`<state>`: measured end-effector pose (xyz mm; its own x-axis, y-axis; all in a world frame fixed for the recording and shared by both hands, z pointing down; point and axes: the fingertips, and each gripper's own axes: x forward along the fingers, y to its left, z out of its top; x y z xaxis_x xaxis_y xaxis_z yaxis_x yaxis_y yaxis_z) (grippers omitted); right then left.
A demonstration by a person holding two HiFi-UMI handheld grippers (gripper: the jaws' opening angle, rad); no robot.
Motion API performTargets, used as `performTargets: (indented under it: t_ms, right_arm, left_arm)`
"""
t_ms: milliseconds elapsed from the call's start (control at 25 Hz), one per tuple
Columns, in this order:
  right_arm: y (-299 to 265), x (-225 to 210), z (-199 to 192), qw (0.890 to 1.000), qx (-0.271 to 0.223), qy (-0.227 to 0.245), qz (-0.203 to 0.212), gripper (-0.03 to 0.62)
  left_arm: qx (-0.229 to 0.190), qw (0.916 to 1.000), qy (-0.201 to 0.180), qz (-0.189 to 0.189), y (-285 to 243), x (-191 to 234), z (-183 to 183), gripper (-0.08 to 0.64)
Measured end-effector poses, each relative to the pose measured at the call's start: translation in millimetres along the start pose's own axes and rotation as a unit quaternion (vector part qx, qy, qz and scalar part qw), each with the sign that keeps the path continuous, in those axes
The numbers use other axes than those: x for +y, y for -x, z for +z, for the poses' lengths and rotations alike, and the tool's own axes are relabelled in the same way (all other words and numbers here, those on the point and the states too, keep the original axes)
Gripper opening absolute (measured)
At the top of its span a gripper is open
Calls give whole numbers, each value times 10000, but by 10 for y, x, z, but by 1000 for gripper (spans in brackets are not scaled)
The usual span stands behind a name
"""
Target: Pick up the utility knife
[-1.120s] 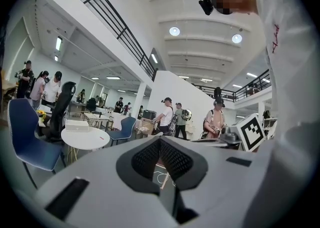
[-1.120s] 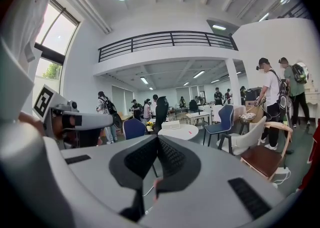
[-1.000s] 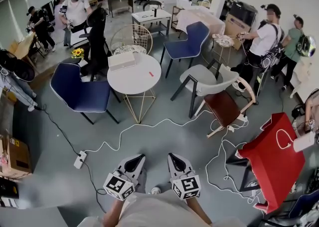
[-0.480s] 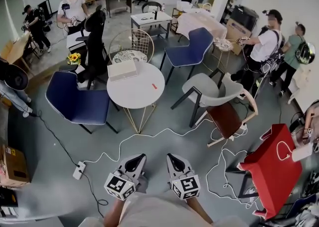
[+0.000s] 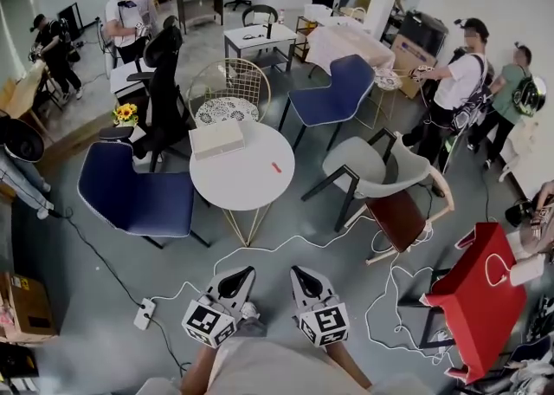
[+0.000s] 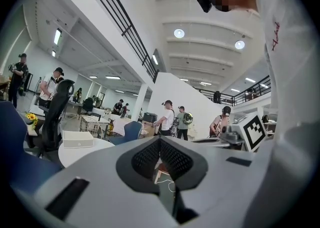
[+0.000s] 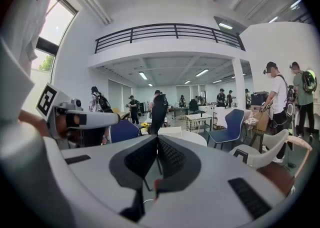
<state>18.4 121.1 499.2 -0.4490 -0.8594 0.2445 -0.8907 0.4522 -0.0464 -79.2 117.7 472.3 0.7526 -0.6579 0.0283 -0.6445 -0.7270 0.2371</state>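
The utility knife [image 5: 276, 167] is a small red thing lying on the right part of the round white table [image 5: 247, 178], seen in the head view. Both grippers hang low in front of my body, well short of the table. My left gripper [image 5: 235, 279] is shut with nothing between its pads. My right gripper [image 5: 303, 277] is shut and empty too. The left gripper view has its jaws [image 6: 160, 139] meeting at the tip, with the table [image 6: 85, 152] to the left. In the right gripper view, the jaws [image 7: 157, 137] point toward the table [image 7: 192, 138]. The knife does not show in either gripper view.
A white box [image 5: 216, 138] lies on the table's far left. A blue chair [image 5: 134, 198] stands to its left, a grey chair [image 5: 376, 168] and a brown seat [image 5: 398, 216] to its right. White cables [image 5: 381, 298], a power strip [image 5: 144, 313] and a red stool [image 5: 476, 294] are on the floor. Several people stand around.
The table with the knife has drawn nearer and sits lower in the head view; the floor cables have slid toward me. Both grippers stay shut, side by side.
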Motion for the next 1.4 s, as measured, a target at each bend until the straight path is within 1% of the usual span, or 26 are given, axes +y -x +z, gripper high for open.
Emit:
performTargets:
  t_ms: [280, 520, 720, 920, 1080, 1200, 1320, 1400]
  right_arm:
    - [-290, -20, -33, 9998, 39, -122, -156, 17]
    - [-376, -100, -112, 9994, 109, -235, -210, 17]
    - [-503, -255, -139, 9991, 168, -287, -256, 17]
    - [-770, -555, -141, 9991, 196, -304, -224, 17]
    - [-1103, -794, -76, 9993, 211, -296, -108, 17]
    - [-1368, -1028, 17, 9994, 208, -282, -50, 17]
    - [-1656, -1260, 116, 9994, 201, -276, -1, 17]
    - [-1817, -1402, 182, 9994, 170, -287, 21, 17]
  left_arm:
    - [108, 9998, -7, -145, -102, 325, 13, 14]
    - [212, 9996, -42, -177, -189, 391, -39, 12]
    - [284, 9993, 59, -223, -370, 483, -90, 12]
    - [244, 9995, 10, -215, -718, 648, -61, 14]
    - [232, 9996, 108, -107, -1035, 900, -34, 14]
    - [224, 9997, 47, -73, -1338, 1076, 54, 14]
    - [206, 9998, 65, -23, -1651, 1292, 171, 12]
    - [202, 9998, -1, -51, -1841, 1397, 257, 14]
